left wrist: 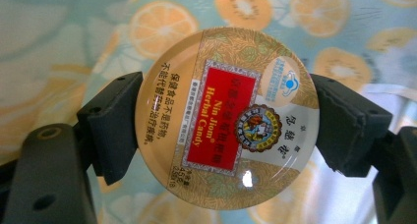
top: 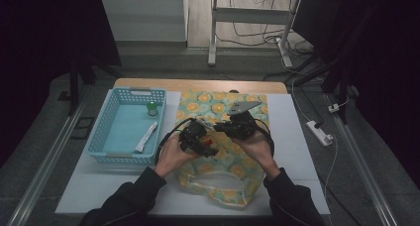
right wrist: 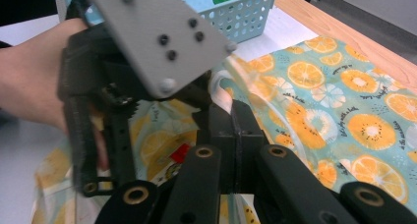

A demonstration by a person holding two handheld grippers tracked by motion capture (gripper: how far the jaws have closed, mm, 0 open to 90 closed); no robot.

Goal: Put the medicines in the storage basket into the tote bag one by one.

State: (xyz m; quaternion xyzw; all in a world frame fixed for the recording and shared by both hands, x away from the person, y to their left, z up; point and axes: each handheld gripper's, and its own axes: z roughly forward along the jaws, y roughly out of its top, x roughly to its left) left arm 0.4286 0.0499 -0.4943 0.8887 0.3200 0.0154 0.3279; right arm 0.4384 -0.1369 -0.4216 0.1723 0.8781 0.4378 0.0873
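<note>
A round herbal candy tin [left wrist: 227, 118] with a red and gold label sits between the pads [left wrist: 115, 123] of my left gripper [left wrist: 226, 130], which is shut on its rim. This gripper [top: 198, 137] hovers over the orange-print bag [top: 218, 161] in the middle of the table. My right gripper [top: 220, 128] faces it from the right. Its jaws [right wrist: 231, 121] are closed together, pinching the bag's thin upper edge [right wrist: 236, 74]. Close in front of them are the left gripper's grey plate [right wrist: 152, 37] and the hand holding it. A red bit of the tin [right wrist: 179, 154] peeks out below.
A light blue basket [top: 111, 112] stands at the left, holding a white tube [top: 147, 137] and a small green-capped bottle [top: 152, 108]. The bag lies on a white board [top: 297, 137]. A power strip [top: 319, 133] lies on the floor at the right.
</note>
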